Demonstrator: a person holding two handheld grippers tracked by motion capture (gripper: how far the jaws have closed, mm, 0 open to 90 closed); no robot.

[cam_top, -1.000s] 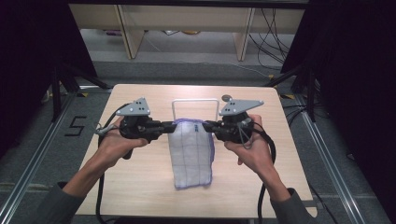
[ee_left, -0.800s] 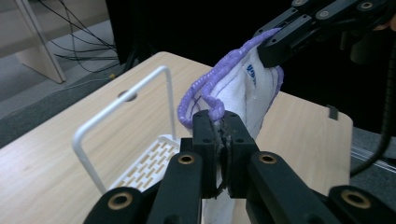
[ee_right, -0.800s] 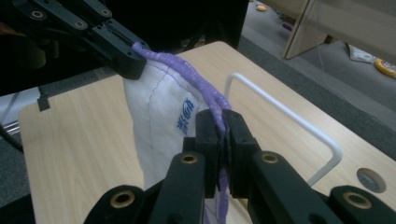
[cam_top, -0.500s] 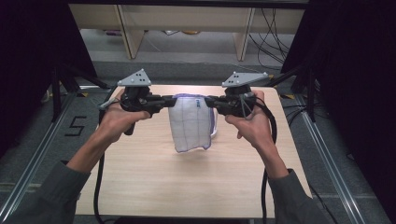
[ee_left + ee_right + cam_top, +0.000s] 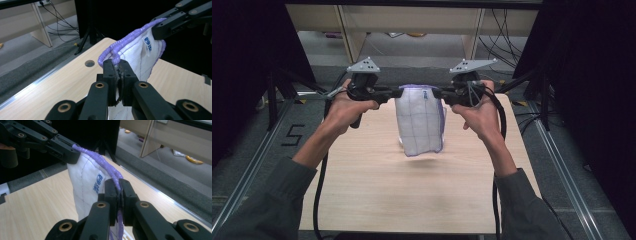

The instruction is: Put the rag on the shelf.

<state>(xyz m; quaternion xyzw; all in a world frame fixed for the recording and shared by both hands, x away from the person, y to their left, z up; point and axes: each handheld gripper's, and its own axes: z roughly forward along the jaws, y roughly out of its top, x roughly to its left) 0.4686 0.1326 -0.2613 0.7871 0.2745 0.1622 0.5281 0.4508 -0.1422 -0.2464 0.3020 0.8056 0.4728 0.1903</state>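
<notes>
Where the pale wood worktop carries nothing else, one item hangs above it: a white cloth with purple edging and a thin grid, clear of the surface. Left tongs clamped on its top left corner; right tongs clamped on its top right corner. Worktop: round hole near the far edge. Surround: grey floor, light wooden shelving, loose cables, black drapes.
</notes>
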